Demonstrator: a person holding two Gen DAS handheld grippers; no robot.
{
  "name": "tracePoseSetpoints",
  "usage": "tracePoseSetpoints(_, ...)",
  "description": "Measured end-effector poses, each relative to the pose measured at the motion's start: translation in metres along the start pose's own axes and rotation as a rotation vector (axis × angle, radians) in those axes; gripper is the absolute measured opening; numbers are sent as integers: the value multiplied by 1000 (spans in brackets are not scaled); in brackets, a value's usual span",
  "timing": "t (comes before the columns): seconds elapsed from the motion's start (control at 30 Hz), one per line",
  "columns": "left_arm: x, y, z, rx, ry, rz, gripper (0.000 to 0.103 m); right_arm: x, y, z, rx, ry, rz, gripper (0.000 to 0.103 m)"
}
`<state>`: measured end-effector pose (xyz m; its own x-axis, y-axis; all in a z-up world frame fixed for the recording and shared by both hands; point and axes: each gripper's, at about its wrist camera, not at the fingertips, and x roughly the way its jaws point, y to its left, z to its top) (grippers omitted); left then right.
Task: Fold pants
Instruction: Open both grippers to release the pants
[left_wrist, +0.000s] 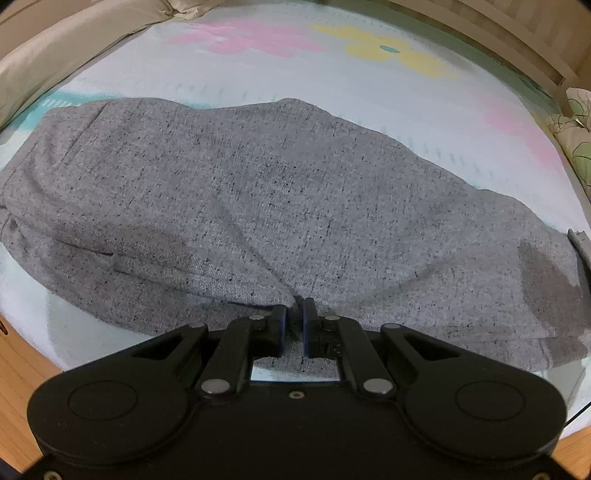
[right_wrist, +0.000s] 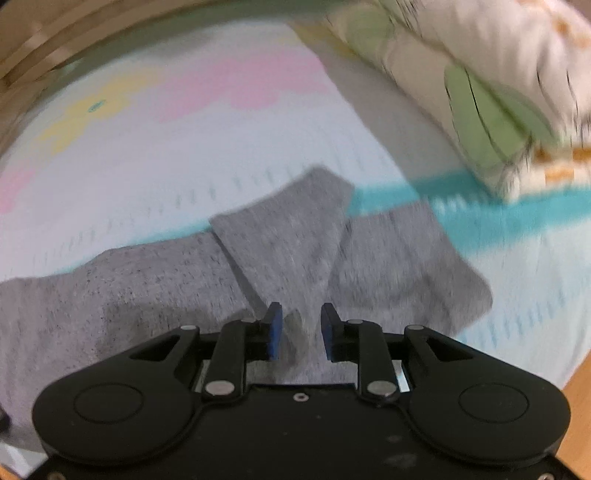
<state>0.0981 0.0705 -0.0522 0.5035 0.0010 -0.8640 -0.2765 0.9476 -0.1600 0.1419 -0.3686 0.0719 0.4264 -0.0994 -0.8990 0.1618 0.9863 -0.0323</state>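
Item 1, left wrist view: grey pants (left_wrist: 258, 192) lie flat on a floral sheet (left_wrist: 332, 85), long axis running left to right across the frame, spread ahead of and beneath the tool. The left gripper (left_wrist: 294, 325) points steeply down at the near edge of the garment, jaws nearly together and pinching a small gather of grey cloth between the blue-edged pads; creases radiate from that point, so the grip reads as clenched on fabric. A beige pillow (left_wrist: 55, 48) sits at upper left, a patterned quilt (left_wrist: 576, 136) at the right edge, well apart from the garment. Item 2, right wrist view (blurred): the same pants (right_wrist: 147, 291) extend leftward from the right gripper (right_wrist: 301, 330), with 2 leg cuffs (right_wrist: 291, 236) lying just ahead, one overlapping the other. The jaws stand parted, cloth visible between them but the pads not pressing on it; judged released. The tool tilts steeply downward over the cuff end. A green-and-white quilt (right_wrist: 480, 92) lies beyond, apart from the cuffs. Governing relation: each hand sits at 1 end of the long axis, the left holding, the right nearer the cuffs; a fold along that axis would likely call for the right to regrip there.
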Motion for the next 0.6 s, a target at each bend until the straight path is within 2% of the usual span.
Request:
tracePoseSetpoints(0.1,3,-2,-1,16,-5,8,11,-5,13,-3,-100,-89,-5,26)
tracePoseSetpoints(0.2,3,-3,-1,14,-6,10,11,4,34,-3,-230,-130,2,27)
tracePoseSetpoints(0.33,4,-1,2,-4,3,5,14,25,58,-10,-367,-169,-42,28)
tracePoseSetpoints(0.47,5,-6,2,40,-3,-2,33,51,77,-22,-528,-177,-161,28)
tracePoseSetpoints(0.53,5,-12,0,69,-7,-5,44,58,79,-25,-554,-187,-192,26)
tracePoseSetpoints(0.6,5,-19,-1,109,-7,2,49,59,73,-25,-544,-212,-199,11)
